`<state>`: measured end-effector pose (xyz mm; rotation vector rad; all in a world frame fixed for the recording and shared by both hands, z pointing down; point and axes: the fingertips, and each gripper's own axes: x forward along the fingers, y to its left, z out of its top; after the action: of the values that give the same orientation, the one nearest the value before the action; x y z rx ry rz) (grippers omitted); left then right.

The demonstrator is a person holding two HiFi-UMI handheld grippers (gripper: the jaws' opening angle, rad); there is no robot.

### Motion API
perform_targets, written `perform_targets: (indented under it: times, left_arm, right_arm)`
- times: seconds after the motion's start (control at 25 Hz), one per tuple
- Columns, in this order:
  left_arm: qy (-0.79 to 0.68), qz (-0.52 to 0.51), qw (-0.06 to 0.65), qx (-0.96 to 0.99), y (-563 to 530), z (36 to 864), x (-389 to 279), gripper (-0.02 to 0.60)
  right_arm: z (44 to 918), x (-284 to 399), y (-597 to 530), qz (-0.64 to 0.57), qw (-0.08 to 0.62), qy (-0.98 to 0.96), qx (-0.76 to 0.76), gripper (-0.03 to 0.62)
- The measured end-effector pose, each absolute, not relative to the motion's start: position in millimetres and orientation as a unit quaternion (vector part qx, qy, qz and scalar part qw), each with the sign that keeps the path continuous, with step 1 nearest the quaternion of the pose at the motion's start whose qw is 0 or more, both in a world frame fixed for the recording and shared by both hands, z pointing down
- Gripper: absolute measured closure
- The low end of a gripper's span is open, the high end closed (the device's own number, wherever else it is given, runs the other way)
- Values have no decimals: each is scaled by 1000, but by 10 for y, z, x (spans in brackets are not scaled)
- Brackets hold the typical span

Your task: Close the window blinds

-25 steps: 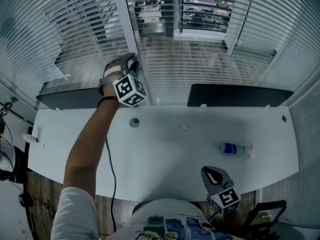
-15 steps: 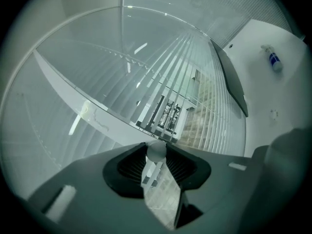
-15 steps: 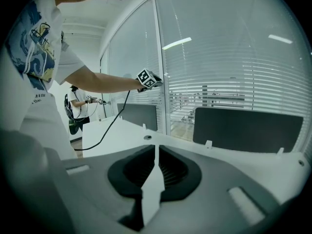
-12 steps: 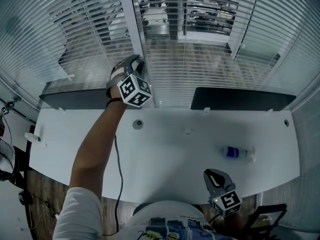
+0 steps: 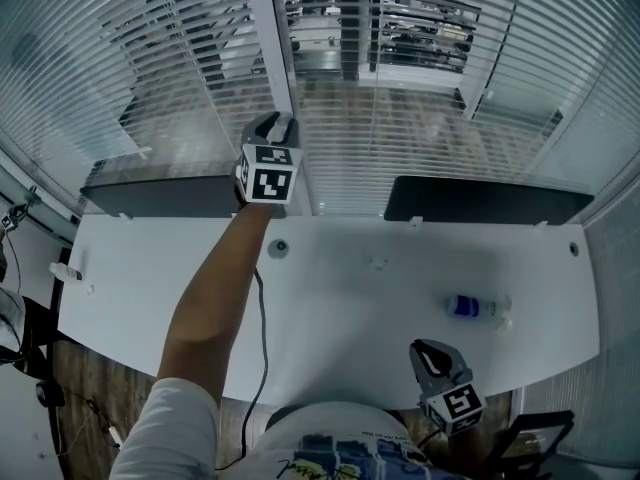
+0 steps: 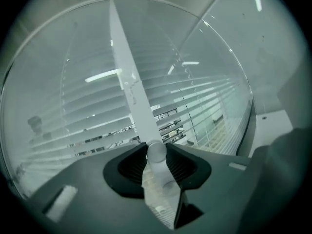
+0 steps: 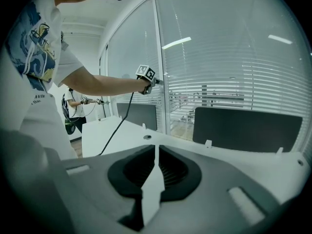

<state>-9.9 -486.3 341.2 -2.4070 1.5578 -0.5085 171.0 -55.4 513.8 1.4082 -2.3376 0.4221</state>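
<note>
While nipped tight between the left tongs (image 6: 156,162) — blind wand (image 6: 157,151); right tongs (image 7: 155,155) closed, empty, well apart.

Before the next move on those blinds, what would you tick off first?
1. Wand gripped: ok. The white wand sits clamped between the left claw's pads.
2. Slats shut: not ok. The room beyond shows through the blinds.
3. Right claw out of the way: ok. It is shut, empty and low by the desk's near edge.
4. Bottle clear of the working arm: ok. It lies on the desk, well off to the right.
5. Cable free of snags: cannot tell. It trails over the desk edge, out of sight.
</note>
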Motion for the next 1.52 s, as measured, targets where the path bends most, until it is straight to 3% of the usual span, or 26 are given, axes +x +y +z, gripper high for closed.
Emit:
perform_targets:
  times: [0.4,0.64,0.84,1.36,1.52]
  left_arm:
    - [532,-4,-102,-841,-4876,3389,-183,451]
    - [518,33,-151,-841,-4892,3428,-169,451]
    - [535,-18,-69,-842,-4878,3376,-186,431]
    - [477,-278,296,-780,-4713,3445,-48,408]
    - [441,-344,379,-737,-4729,3502,23,408]
  right_arm:
    - [5141,1682,-566,144,194,-835,494,580]
    - [5148,1691,-571,146,194,-833,498,580]
    - [5126,1695,-576,145,196,-832,498,580]
    - [5157,1676,-560,144,193,-834,497,580]
    - [5144,1671,-554,144,205,-831,496,580]
